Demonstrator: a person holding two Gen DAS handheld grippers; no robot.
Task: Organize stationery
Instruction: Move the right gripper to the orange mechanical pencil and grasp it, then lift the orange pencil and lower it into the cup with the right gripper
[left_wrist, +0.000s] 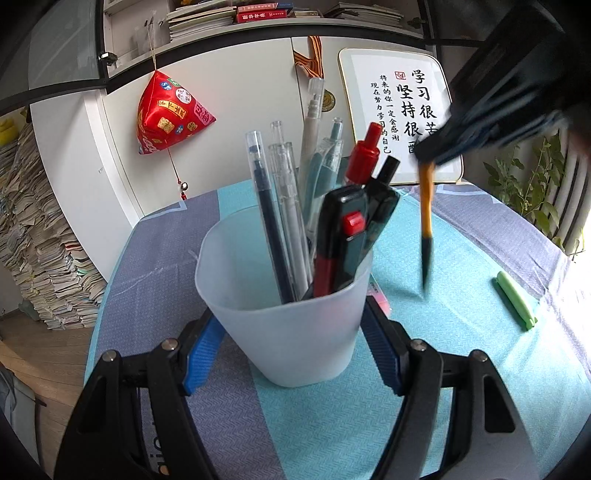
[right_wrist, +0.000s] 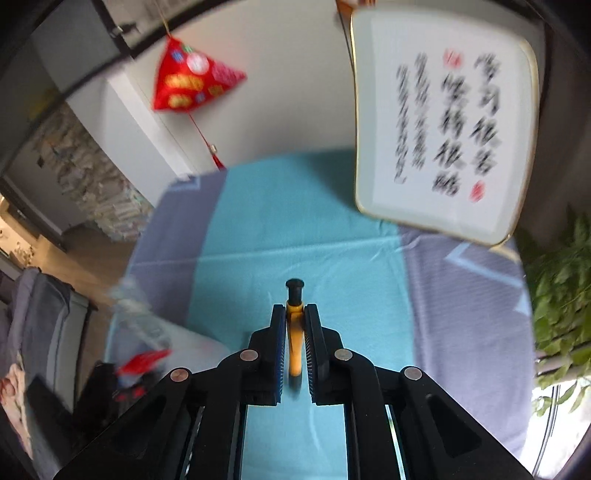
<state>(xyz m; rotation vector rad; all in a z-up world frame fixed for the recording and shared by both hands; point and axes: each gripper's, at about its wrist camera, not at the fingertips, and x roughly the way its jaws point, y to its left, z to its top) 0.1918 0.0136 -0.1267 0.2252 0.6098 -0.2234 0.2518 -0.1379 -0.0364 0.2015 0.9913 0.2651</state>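
The right gripper (right_wrist: 294, 325) is clenched on an orange pen (right_wrist: 294, 343), its blue pads pinching the barrel so the black tip (right_wrist: 294, 287) pokes out ahead of the fingers. In the left wrist view the same pen (left_wrist: 426, 206) hangs tip-down in the air, just right of the cup (left_wrist: 284, 295) and above the tabletop (left_wrist: 461, 295); gripping it near the top end probably leaves the long lower part free to slide in among the other pens.

The left gripper (left_wrist: 291, 347) grasps the frosted cup low on its wall, one blue pad on each side, which looks meant to steady it while things are dropped in. The cup stands on the teal stripe of the cloth, toward the near edge of the tabletop. It already holds several clear pens (left_wrist: 284, 206), a black-and-red cutter (left_wrist: 343, 236) and a red-capped marker (left_wrist: 364, 155), all leaning against the rim.

A green pen (left_wrist: 515, 299) lies alone toward the right edge, likely still to be collected. Something pink (left_wrist: 382, 299) peeks out behind the cup, too hidden to identify.

A framed calligraphy board (left_wrist: 399, 110) leans at the far edge, partly covered by the right gripper's blurred body. The right wrist view is smeared by motion: the cup at its lower left is only a pale, streaked shape, and the board's writing cannot be read there.
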